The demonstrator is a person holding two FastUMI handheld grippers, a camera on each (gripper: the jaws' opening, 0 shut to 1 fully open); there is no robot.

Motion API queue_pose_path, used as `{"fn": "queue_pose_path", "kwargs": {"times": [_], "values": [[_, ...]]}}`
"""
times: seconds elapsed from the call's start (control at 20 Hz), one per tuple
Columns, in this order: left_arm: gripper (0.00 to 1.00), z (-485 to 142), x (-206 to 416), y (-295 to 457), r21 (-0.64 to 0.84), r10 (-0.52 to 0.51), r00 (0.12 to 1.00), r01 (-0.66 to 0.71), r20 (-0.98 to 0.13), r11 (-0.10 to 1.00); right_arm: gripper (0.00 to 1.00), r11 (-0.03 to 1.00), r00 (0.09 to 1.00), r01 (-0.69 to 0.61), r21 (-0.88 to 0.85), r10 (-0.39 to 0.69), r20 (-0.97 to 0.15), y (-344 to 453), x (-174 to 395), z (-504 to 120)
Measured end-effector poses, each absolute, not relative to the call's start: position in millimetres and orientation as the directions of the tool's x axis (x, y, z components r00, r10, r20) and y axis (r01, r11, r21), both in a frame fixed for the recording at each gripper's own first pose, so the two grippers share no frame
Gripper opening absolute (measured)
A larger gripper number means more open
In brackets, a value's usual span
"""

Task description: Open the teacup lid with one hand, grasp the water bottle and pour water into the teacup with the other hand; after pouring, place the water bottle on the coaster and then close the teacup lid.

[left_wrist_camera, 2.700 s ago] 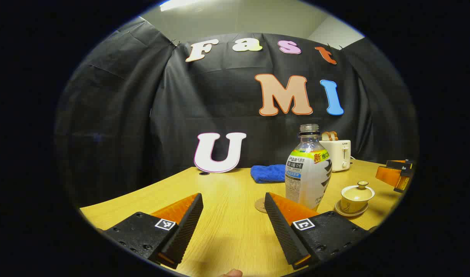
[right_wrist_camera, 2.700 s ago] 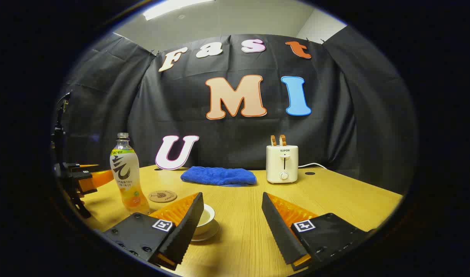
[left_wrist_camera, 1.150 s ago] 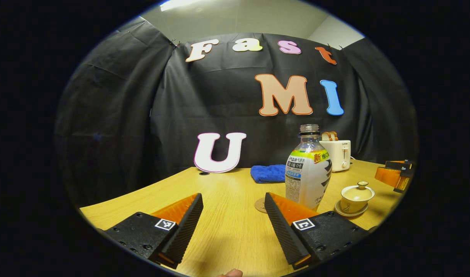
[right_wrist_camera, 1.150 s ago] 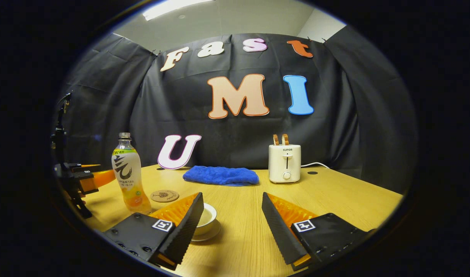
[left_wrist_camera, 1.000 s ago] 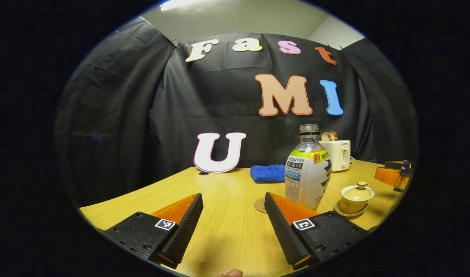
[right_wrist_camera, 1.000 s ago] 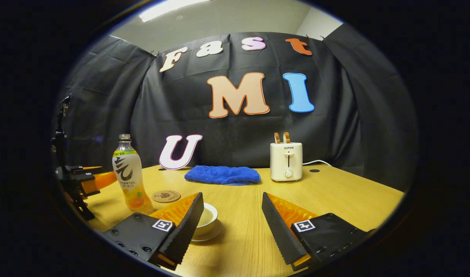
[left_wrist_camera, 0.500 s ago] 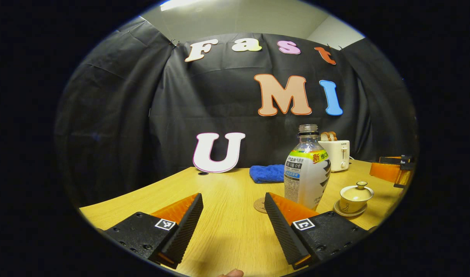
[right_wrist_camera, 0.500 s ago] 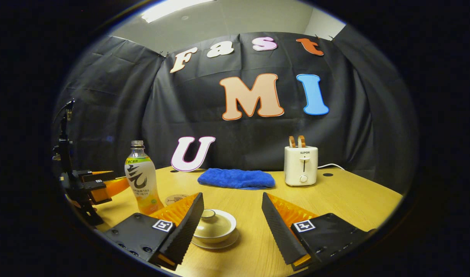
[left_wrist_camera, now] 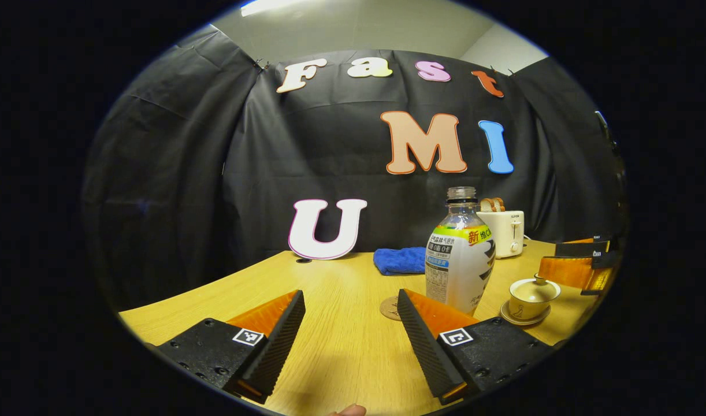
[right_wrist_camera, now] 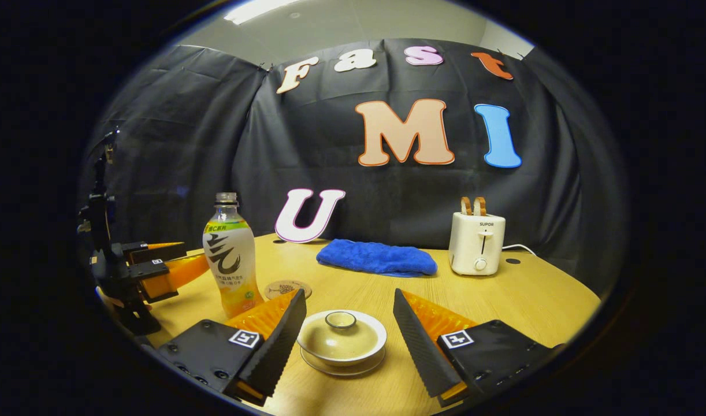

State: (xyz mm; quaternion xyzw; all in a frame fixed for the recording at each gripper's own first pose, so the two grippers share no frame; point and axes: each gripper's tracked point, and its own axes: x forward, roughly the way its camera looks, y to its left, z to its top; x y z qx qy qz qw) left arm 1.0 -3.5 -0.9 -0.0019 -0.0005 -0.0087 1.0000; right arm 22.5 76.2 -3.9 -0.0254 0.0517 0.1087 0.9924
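Teacup [right_wrist_camera: 341, 341] between right gripper [right_wrist_camera: 348, 312] jaws, lid [right_wrist_camera: 340, 332] on.

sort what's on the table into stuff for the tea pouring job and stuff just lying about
For the job:
- teacup on its saucer
- teacup lid, on the cup
- water bottle, uncapped, upright
- coaster, bare
- right tool, open around the cup
- left tool, open

Lying about:
- blue cloth
- toaster with its cord
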Motion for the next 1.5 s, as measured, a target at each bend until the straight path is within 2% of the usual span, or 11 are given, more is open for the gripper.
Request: {"fn": "queue_pose_path", "kwargs": {"times": [0.25,0.4,0.55,0.7,0.8,1.0,1.15,1.2,1.5], "values": [[0.94,0,0,-4,-0.005,-0.023,1.0,0.023,0.0,1.0,0.94,0.969,0.96,-0.241,-0.053,0.23,-0.157,85,26,-17],[0.94,0,0,-6,-0.005,-0.024,1.0,0.024,0.0,1.0,0.83,0.967,0.956,-0.248,-0.063,0.234,-0.176,89,27,-22],[0.94,0,1,-5,-0.005,-0.026,1.0,0.026,0.0,1.0,0.82,0.966,0.954,-0.248,-0.075,0.23,-0.194,90,28,-25],[0.94,0,0,-6,-0.005,-0.027,1.0,0.027,0.0,1.0,0.49,0.968,0.955,-0.24,-0.074,0.221,-0.199,89,30,-27],[0.94,-1,1,-6,-0.005,-0.027,1.0,0.027,-0.001,1.0,0.54,0.968,0.952,-0.243,-0.068,0.225,-0.206,90,30,-28],[0.94,1,-1,-7,-0.006,-0.027,1.0,0.027,-0.001,1.0,0.39,0.968,0.951,-0.244,-0.061,0.226,-0.208,89,31,-28],[0.94,1,1,-6,-0.006,-0.026,1.0,0.026,-0.002,1.0,0.39,0.968,0.953,-0.242,-0.072,0.223,-0.206,88,37,-32],[0.94,1,0,-6,-0.006,-0.026,1.0,0.026,-0.002,1.0,0.31,0.966,0.952,-0.245,-0.078,0.225,-0.207,87,32,-28],[0.94,1,0,-6,-0.005,-0.025,1.0,0.025,-0.002,1.0,0.31,0.968,0.959,-0.244,-0.055,0.233,-0.162,89,31,-23]]}}
